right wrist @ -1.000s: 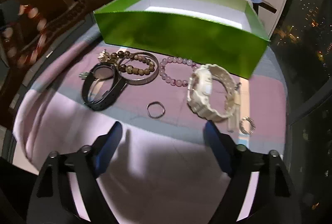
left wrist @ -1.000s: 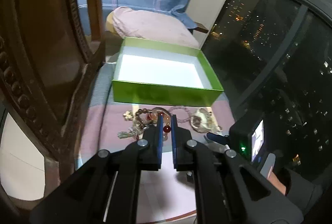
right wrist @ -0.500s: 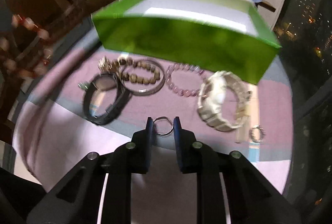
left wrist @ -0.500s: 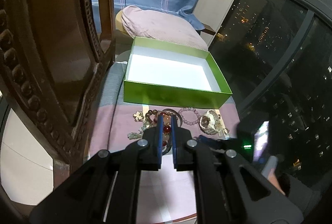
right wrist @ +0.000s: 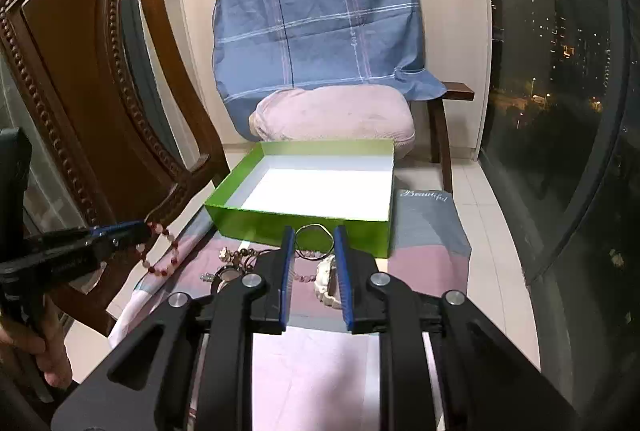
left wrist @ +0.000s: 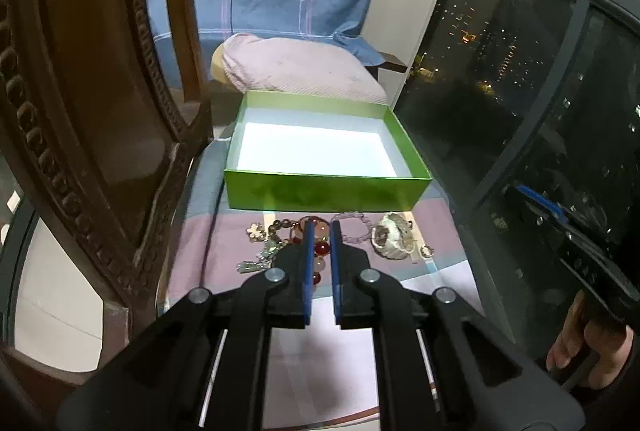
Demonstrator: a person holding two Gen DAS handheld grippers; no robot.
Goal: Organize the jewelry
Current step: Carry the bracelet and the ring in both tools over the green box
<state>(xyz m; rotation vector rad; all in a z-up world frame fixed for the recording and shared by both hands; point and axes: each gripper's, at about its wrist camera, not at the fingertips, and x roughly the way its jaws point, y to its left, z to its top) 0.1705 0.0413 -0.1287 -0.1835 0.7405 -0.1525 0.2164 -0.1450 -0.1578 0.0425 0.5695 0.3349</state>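
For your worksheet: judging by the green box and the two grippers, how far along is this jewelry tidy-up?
Done: nothing; the green box is empty. In hand: the right gripper pinches a thin ring, and the left gripper holds a red bead bracelet that dangles from it. Left: the cream watch, pink bead bracelet and other pieces lie on the cloth.

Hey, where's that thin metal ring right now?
In the right wrist view the thin ring is pinched between the right gripper fingers, lifted in front of the green box.
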